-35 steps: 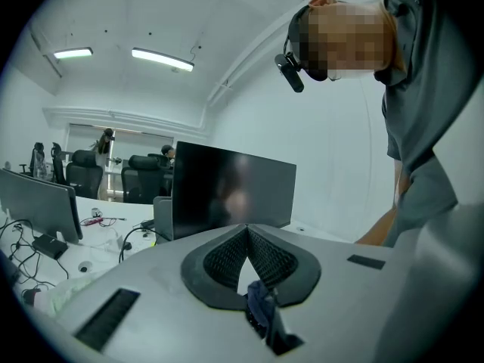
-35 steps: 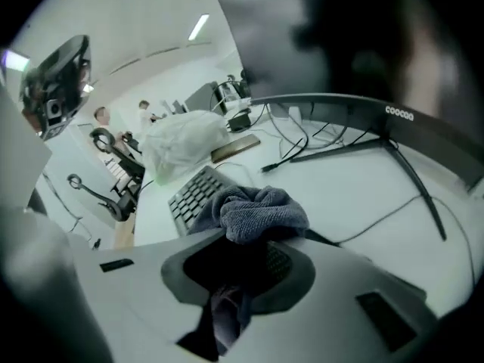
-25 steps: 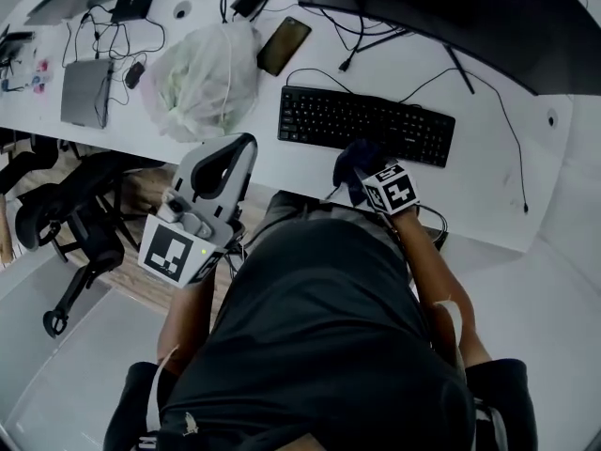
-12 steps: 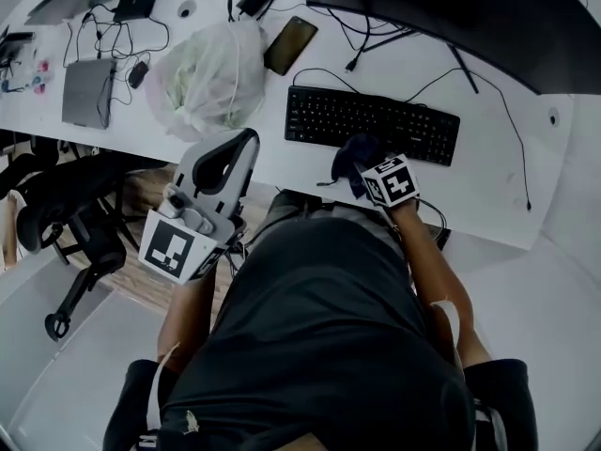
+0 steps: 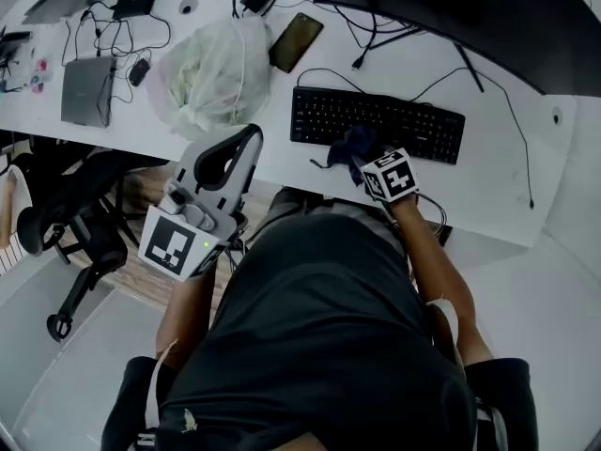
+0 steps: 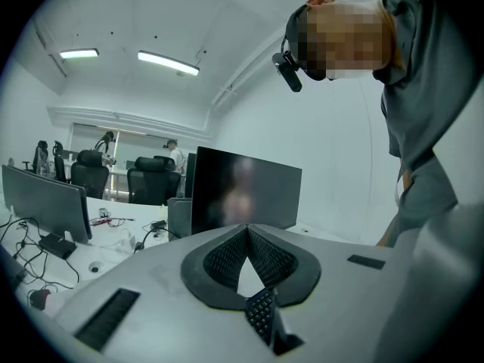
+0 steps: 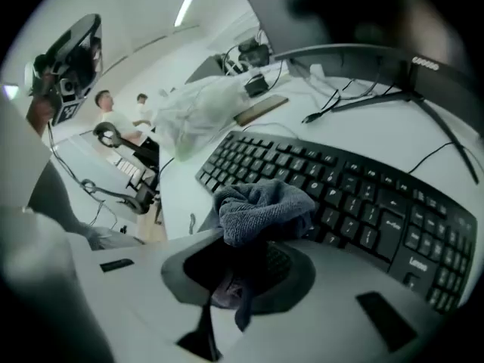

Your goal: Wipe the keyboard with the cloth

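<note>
Head view: the black full-size computer keyboard [image 5: 377,124] lies on the white desk [image 5: 498,191]. The right gripper [image 5: 364,162] holds a bunched dark blue-grey terry cloth [image 5: 351,143] against the keyboard's near edge, about midway along it. The left gripper [image 5: 238,148] hangs off the desk's front edge, well apart from the keyboard and touching nothing.

Left gripper view: the left gripper [image 6: 246,230] points up into the room, its jaws closed tip to tip with nothing between them.

Right gripper view: the right gripper [image 7: 249,267] has its jaws clamped on the cloth [image 7: 261,209], only slightly parted by the wad of fabric. The free bunch bulges forward and rests on the keyboard's [image 7: 363,195] nearest key rows.

The wiping stroke looks to be just beginning, with most keys not yet covered. The next move calls for dragging the cloth sideways along the rows under light downward pressure, with the grip kept firm so the fabric does not slip out.
</note>
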